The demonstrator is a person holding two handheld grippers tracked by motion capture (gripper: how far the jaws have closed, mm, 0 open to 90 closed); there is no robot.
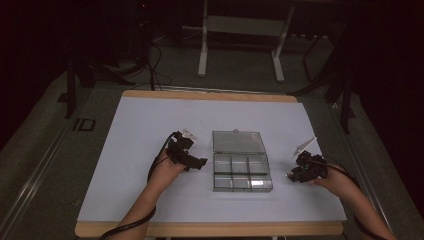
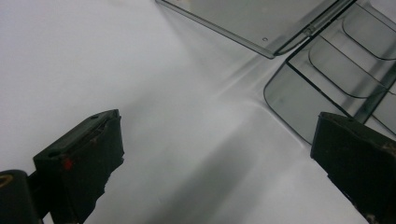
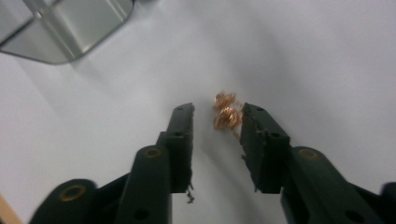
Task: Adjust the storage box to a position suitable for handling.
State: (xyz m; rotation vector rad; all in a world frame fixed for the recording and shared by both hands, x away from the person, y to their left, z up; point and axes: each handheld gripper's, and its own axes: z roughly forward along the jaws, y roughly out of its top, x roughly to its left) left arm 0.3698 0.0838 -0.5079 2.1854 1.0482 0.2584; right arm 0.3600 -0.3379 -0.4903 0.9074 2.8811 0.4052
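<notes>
Your right claw (image 3: 217, 116) sits low-centre of frame, released, its jaws flanking the copper wire coil (image 3: 226, 113); your left claw (image 2: 215, 154) gapes beside the clear box (image 2: 336, 70).

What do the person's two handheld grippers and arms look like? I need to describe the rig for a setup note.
Both the left gripper and the right gripper are black, each with two blocky jaws and a pale three-cornered plate on top. A black cable trails back from each along the forearm. The right gripper's arms carry brass-coloured rivets; a small red mark sits on one left jaw. The forearms are bare, with no sleeves in sight.
</notes>
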